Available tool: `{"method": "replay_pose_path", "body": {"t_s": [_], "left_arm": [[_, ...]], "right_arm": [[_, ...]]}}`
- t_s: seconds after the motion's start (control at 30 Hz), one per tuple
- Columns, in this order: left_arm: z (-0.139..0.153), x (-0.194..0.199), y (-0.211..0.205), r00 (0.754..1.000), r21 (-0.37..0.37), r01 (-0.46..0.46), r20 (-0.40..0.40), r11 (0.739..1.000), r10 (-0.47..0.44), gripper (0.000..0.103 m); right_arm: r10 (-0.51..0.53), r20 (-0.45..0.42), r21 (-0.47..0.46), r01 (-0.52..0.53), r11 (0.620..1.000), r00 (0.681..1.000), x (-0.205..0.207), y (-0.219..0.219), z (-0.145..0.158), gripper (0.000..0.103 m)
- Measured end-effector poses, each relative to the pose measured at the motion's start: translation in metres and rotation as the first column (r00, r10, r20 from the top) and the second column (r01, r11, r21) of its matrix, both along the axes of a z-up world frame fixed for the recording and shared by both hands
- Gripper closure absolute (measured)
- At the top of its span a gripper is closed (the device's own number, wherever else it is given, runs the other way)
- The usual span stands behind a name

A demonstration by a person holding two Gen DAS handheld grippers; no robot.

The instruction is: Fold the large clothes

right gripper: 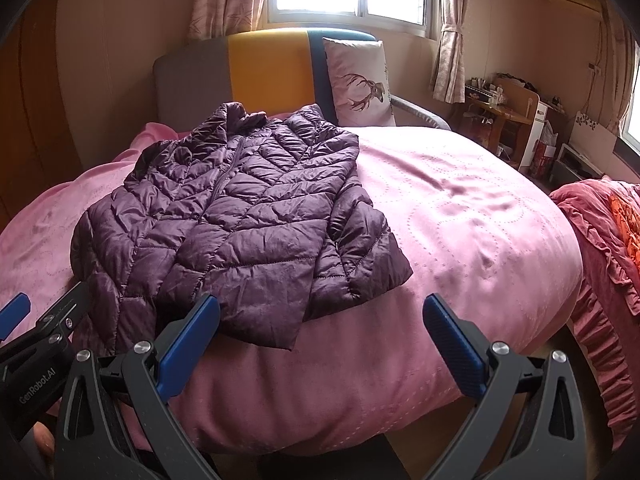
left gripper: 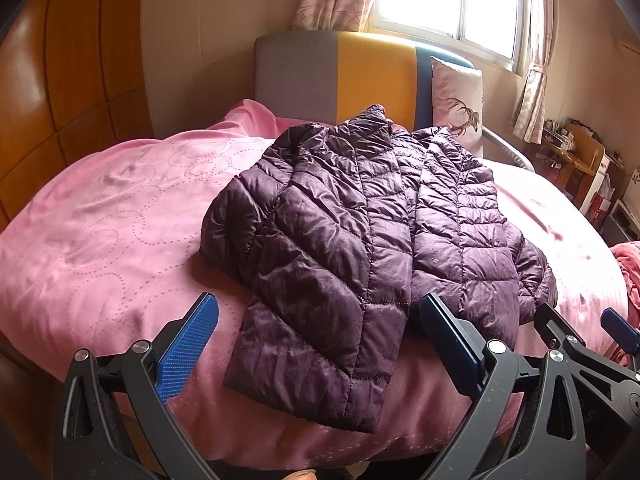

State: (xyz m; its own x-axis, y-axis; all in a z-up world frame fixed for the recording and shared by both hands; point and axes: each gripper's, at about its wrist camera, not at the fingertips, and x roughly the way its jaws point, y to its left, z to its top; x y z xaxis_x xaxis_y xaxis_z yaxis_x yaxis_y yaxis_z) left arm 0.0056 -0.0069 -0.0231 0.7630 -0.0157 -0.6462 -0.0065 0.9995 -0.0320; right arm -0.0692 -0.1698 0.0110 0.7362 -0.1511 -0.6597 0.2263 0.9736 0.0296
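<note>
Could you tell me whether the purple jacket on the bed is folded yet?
Not yet: the jacket lies spread flat, front up, on the pink bedspread.

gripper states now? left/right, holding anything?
Left gripper: open, empty, above the jacket hem.
Right gripper: open, empty, by the jacket's corner.

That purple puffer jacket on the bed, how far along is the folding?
The purple jacket lies spread on the pink bedspread, front up; its sleeves look tucked alongside or under the body, though I cannot tell for sure. In hand: nothing; the left gripper and right gripper are both open near its hem. The body fold is left.
</note>
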Motion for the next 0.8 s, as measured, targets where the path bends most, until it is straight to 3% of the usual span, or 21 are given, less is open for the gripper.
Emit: {"method": "replay_pose_path", "body": {"t_s": [0.8], "left_arm": [[-0.0085,0.0049,0.0,1.0,0.021,-0.001,-0.012,1.0,0.001,0.004]], "right_arm": [[-0.006,-0.006,0.018,0.006,1.0,1.0,0.0029,-0.0047,-0.0079,0.002]]}}
